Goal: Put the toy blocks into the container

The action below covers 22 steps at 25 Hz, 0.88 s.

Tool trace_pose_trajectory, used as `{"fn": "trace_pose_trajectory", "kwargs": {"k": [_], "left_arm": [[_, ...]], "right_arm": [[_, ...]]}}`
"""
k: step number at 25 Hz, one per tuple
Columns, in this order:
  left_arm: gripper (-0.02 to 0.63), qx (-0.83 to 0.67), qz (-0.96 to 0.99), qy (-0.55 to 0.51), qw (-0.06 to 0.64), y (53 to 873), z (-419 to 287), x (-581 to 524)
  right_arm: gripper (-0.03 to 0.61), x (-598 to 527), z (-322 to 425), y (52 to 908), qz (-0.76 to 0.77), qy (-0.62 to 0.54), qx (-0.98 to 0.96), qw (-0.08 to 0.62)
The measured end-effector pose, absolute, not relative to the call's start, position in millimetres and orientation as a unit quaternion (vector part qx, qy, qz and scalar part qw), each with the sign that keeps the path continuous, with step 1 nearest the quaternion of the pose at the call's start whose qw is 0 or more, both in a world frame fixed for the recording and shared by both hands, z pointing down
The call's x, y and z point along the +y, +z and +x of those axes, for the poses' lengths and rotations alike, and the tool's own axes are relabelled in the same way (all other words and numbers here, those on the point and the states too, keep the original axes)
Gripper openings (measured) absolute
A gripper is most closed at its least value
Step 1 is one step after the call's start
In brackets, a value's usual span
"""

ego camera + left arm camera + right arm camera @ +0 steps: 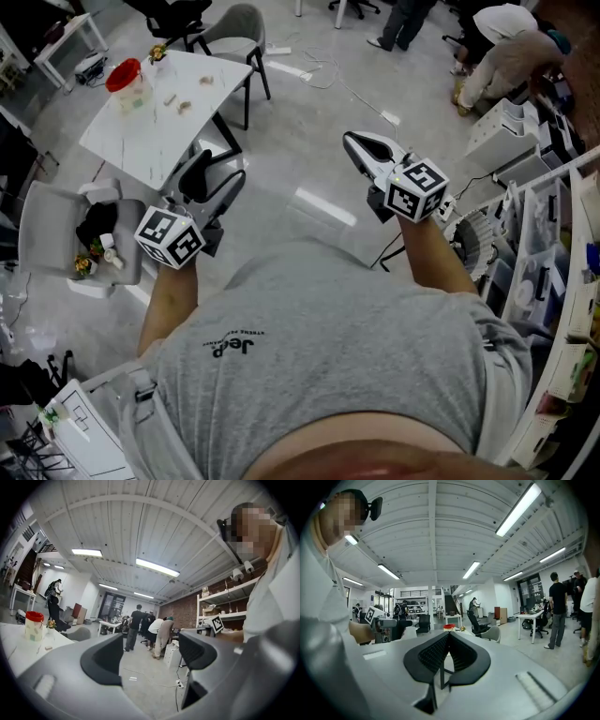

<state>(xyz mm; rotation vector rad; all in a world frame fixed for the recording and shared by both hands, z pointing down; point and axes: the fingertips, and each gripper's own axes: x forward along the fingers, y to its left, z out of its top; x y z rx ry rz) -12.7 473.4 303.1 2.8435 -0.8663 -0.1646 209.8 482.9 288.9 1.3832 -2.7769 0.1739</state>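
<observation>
We are holding both grippers level, well apart from the table (pixel 141 141). The left gripper (pixel 217 176) is standing released and empty; the right gripper (pixel 356 142) is clenched on nothing. The red-topped container (pixel 127 84) is sitting on the table, with small blocks (pixel 174 99) apparently lying near it. We judge these are left to put in.

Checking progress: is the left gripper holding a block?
No, the left gripper is open, with nothing between its jaws.
</observation>
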Motion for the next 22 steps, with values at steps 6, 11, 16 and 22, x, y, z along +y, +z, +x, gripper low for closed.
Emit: {"fn": "trace_pose_trajectory", "kwargs": {"k": [6, 11, 16, 22], "left_arm": [[0.397, -0.298, 0.949, -0.056, 0.085, 303, 16, 478], [0.397, -0.305, 0.948, -0.046, 0.082, 307, 14, 468], [0.397, -0.296, 0.95, -0.045, 0.085, 313, 7, 434], [0.397, -0.265, 0.958, -0.058, 0.094, 318, -13, 350]], "right_arm": [[0.003, 482, 234, 290, 0.434, 0.052, -0.899, 0.012], [0.003, 468, 232, 298, 0.426, 0.058, -0.903, 0.009], [0.003, 438, 222, 303, 0.433, 0.065, -0.899, 0.012], [0.003, 366, 202, 307, 0.458, 0.056, -0.887, 0.02]]}}
